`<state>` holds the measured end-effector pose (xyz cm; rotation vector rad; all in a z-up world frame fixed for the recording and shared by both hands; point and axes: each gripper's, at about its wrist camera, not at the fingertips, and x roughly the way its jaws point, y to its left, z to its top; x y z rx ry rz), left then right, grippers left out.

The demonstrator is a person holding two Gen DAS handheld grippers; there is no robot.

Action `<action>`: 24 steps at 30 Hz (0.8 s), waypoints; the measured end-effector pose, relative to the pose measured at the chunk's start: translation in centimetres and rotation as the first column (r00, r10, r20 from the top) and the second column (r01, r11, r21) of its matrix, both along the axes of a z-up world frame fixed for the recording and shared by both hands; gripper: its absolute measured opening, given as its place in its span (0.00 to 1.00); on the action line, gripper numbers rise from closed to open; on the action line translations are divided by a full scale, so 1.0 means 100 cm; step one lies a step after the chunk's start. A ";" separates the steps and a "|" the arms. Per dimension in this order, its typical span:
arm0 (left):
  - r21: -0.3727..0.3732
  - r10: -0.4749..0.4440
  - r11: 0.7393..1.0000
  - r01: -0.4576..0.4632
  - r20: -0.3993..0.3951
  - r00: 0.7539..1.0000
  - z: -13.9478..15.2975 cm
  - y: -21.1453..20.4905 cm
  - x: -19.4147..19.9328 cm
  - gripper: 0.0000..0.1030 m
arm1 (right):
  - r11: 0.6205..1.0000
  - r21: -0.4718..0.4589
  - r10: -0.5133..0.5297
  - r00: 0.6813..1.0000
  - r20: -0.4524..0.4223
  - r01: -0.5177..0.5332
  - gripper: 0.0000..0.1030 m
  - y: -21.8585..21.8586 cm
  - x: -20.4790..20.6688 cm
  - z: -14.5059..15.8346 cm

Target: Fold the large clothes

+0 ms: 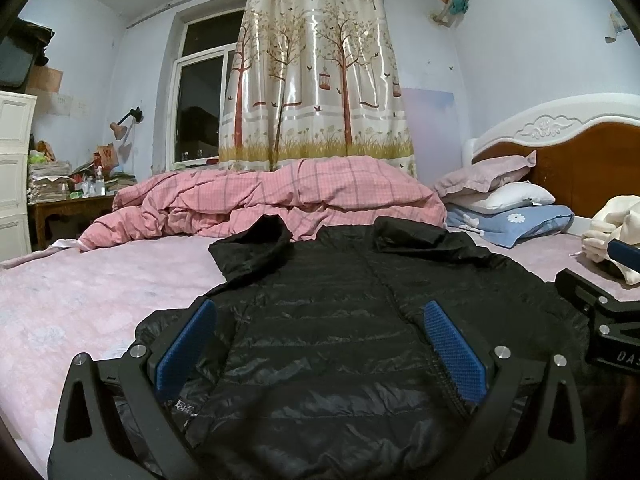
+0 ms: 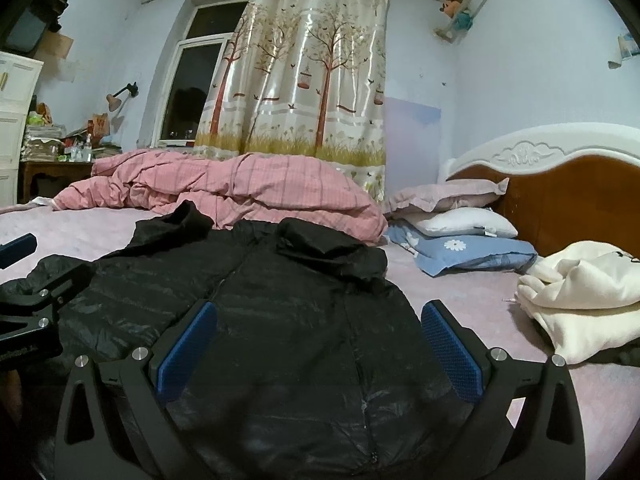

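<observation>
A black quilted puffer jacket [image 1: 340,320] lies spread front-up on the pink bed sheet [image 1: 80,300], hood toward the quilt. My left gripper [image 1: 320,312] hovers open over the jacket's lower left half, blue pads [image 1: 188,348] wide apart with nothing between them. In the right wrist view the same jacket [image 2: 280,312] fills the middle, zipper running down its centre. My right gripper [image 2: 320,312] is open above the jacket's lower right half. The other gripper's black body shows at each view's edge [image 1: 608,320] [image 2: 28,308].
A bunched pink checked quilt [image 1: 272,196] lies behind the jacket. Stacked pillows [image 1: 504,208] rest against the wooden headboard [image 1: 592,160]. A cream garment [image 2: 584,296] sits on the bed sheet [image 2: 460,292] at right. A cluttered desk [image 1: 72,196] and white cabinet [image 1: 12,160] stand at left.
</observation>
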<state>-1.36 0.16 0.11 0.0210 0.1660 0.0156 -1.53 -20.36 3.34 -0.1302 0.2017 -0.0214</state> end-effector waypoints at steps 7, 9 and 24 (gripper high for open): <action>-0.001 -0.004 1.000 0.004 0.001 1.000 0.000 0.001 -0.001 1.00 | 1.000 0.000 -0.002 1.000 -0.005 0.002 0.99 -0.001 0.001 0.002; -0.003 -0.004 1.000 0.004 0.003 1.000 0.001 0.001 -0.001 1.00 | 1.000 0.002 -0.002 1.000 -0.006 0.002 1.00 -0.001 0.001 0.002; 0.000 -0.003 1.000 0.003 0.002 1.000 0.000 -0.001 0.000 1.00 | 1.000 0.002 -0.002 1.000 -0.005 0.002 0.99 -0.002 0.001 0.001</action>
